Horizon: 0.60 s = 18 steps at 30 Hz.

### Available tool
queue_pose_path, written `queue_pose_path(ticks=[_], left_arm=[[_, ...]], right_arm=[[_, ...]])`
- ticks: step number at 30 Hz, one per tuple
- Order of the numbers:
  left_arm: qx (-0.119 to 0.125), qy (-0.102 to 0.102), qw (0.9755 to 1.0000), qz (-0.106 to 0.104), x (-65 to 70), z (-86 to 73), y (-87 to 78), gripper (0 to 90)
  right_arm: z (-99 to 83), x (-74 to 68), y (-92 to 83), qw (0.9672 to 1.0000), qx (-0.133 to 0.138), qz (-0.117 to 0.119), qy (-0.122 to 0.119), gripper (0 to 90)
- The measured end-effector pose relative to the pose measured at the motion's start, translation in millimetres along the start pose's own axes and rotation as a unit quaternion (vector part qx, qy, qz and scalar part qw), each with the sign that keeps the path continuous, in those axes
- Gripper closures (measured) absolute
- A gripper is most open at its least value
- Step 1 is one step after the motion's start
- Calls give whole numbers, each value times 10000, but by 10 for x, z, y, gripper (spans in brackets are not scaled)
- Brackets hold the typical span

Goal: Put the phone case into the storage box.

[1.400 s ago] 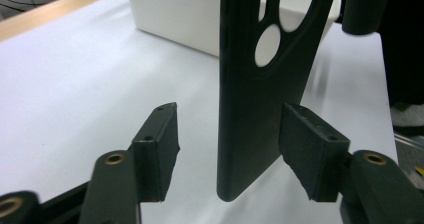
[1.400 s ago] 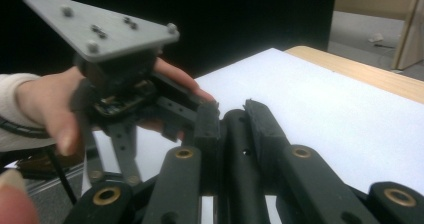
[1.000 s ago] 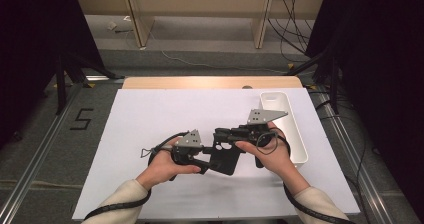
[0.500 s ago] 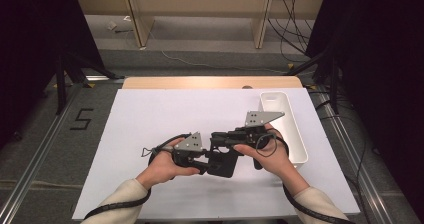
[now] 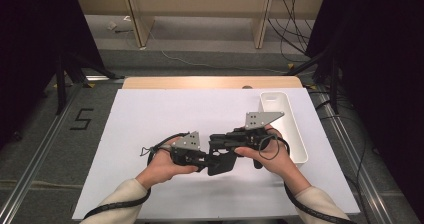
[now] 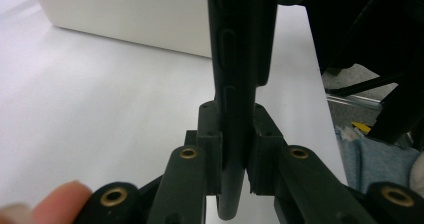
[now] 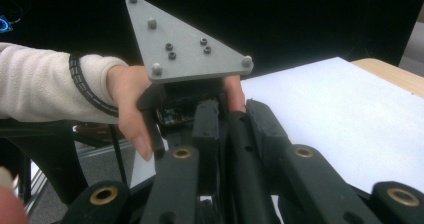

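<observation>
From above, two grippers, left (image 5: pixel 200 156) and right (image 5: pixel 235 146), meet over one black phone (image 5: pixel 220 164); one white tray (image 5: pixel 285 129) lies beyond. Left gripper view: jaws, just closing, clamp the phone (image 6: pixel 240 84) between them. Right gripper view: jaws pinch it (image 7: pixel 235 149) too.

In the left gripper view, the dark flat case (image 6: pixel 239 59) is running off the top edge, its lower end blurring between the pads. A fingertip (image 6: pixel 47 200) is blurring at the bottom-left corner.
</observation>
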<state>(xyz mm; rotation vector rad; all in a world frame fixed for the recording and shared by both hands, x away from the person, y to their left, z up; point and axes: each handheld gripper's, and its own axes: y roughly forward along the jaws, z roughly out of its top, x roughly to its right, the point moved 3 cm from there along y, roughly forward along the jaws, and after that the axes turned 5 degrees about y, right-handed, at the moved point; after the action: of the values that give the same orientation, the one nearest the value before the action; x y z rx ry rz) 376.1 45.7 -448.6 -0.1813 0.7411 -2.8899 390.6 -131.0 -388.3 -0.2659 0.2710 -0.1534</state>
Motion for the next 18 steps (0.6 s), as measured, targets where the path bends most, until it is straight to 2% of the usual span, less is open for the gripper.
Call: queue_pose_path(ticks=[4, 8, 11, 12, 13, 18], left_arm=[[-37, -73, 10000, 36, 3, 14, -7, 797], [-47, -160, 9998, 134, -10, 13, -14, 799], [19, -249, 9993, 264, -21, 31, -37, 800], [45, -266, 9992, 304, -25, 37, -44, 800], [39, -273, 9990, 357, -26, 38, -48, 800], [27, -410, 9964, 736, -43, 48, -68, 800]], right_arm=[[6, 7, -10, 10000, 25, -24, -71, 691], [6, 36, -15, 9995, 51, -277, -137, 537], [26, 63, -29, 9972, 179, -699, -195, 339], [34, 71, -32, 9959, 226, -849, -206, 244], [44, 92, -39, 9936, 264, -1067, -248, 201], [46, 138, -97, 9914, 463, -1223, -29, 212]])
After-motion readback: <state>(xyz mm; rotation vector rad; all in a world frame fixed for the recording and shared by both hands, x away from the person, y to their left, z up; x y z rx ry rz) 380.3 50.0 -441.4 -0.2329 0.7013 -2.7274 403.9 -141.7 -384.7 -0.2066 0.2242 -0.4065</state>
